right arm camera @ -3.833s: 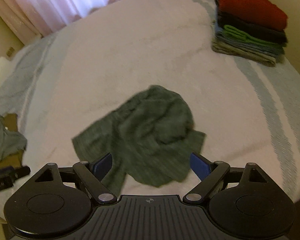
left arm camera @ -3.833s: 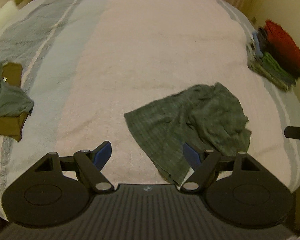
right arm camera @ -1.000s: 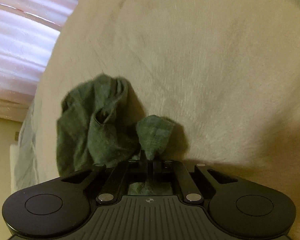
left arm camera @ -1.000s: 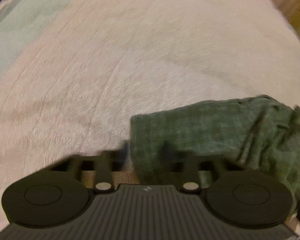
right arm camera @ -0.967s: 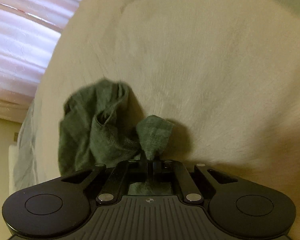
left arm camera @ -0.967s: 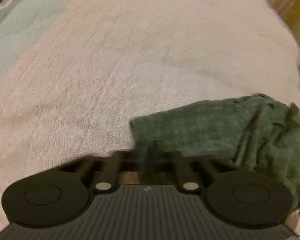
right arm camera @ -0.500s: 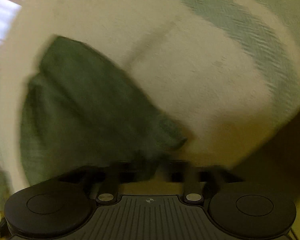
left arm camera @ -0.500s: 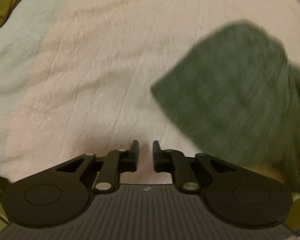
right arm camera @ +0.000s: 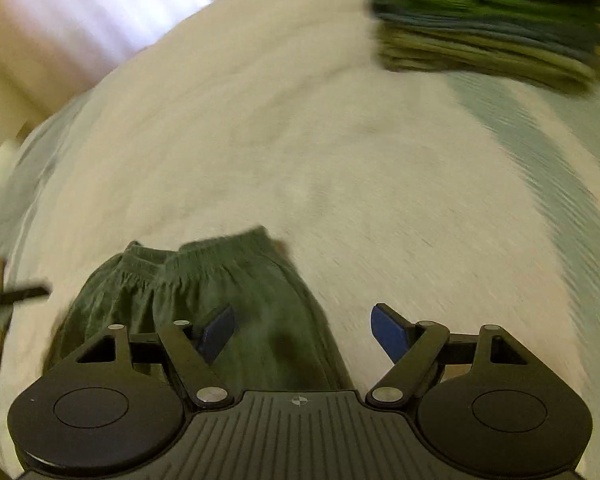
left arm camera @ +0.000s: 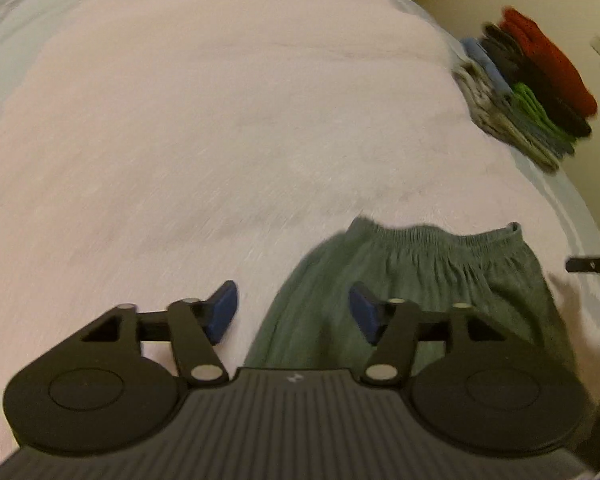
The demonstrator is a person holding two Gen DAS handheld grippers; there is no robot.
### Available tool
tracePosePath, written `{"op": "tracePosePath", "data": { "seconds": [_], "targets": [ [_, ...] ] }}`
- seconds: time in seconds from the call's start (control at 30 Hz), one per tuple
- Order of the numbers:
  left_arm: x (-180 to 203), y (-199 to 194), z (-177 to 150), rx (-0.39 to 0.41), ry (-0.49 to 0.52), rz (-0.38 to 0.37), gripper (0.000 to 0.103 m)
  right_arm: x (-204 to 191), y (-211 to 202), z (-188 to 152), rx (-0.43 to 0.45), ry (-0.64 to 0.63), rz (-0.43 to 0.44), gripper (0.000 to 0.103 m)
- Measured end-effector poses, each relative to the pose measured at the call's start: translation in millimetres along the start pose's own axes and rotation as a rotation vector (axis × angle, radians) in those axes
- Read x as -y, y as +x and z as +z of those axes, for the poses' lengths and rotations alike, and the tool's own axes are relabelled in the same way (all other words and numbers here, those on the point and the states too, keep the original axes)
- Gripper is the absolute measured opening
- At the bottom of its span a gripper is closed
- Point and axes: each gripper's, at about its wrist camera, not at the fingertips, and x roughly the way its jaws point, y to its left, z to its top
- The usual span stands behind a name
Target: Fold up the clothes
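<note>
A pair of dark green shorts lies spread flat on the white bedspread, its gathered waistband on the far side. My left gripper is open above the shorts' left edge, holding nothing. In the right wrist view the same green shorts lie low and left, and my right gripper is open over their right edge, empty. The tip of the right gripper shows at the right edge of the left wrist view.
A stack of folded clothes, red on top, sits at the bed's far right edge; it appears blurred as folded clothes in the right wrist view. Curtains hang beyond the bed. A wall is on the right.
Both grippers were shut on the green garment a second ago; they pulled it out flat, let go and opened. The shorts now lie spread with the waistband showing.
</note>
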Motion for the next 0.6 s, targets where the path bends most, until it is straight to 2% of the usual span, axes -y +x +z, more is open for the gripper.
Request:
{"op": "tracePosePath", "data": {
  "seconds": [0.1, 0.13, 0.17, 0.23, 0.27, 0.33, 0.43, 0.5, 0.6],
  "targets": [
    [-3.8, 44.4, 6.9, -0.081, 0.016, -0.027, 0.065, 4.3, 33.6, 4.9, -0.026, -0.005, 0.039, 0.079],
    [-4.9, 53.0, 4.5, -0.09, 0.009, -0.038, 0.053, 6.6, 43.1, 7.3, -0.032, 0.011, 0.055, 0.079],
    [-6.0, 59.8, 2.6, -0.093, -0.002, -0.056, 0.03, 9.7, 51.6, 9.9, -0.035, 0.033, 0.078, 0.078],
    [-7.5, 63.7, -0.6, -0.076, -0.037, -0.1, 0.005, 12.8, 62.6, 10.0, -0.055, 0.088, 0.139, 0.034],
    [-7.2, 60.9, -1.2, -0.056, -0.045, -0.104, 0.005, 13.8, 67.3, 11.4, -0.075, 0.114, 0.156, 0.007],
    [-6.9, 50.2, -2.4, -0.002, -0.06, -0.101, 0.005, 9.4, 62.6, 19.0, -0.06, 0.1, 0.163, 0.005],
    [-10.3, 14.2, -1.2, 0.126, -0.094, -0.07, 0.005, -9.9, 44.7, 36.4, 0.033, 0.01, 0.135, 0.005],
    [-12.9, -7.7, 1.9, 0.199, -0.108, -0.052, 0.005, -26.9, 54.3, 59.2, 0.079, -0.035, 0.107, 0.004],
    [-14.6, -19.9, 18.1, 0.277, -0.071, 0.001, 0.005, -52.3, 68.7, 93.3, 0.148, -0.103, 0.065, 0.004]
  ]
}}
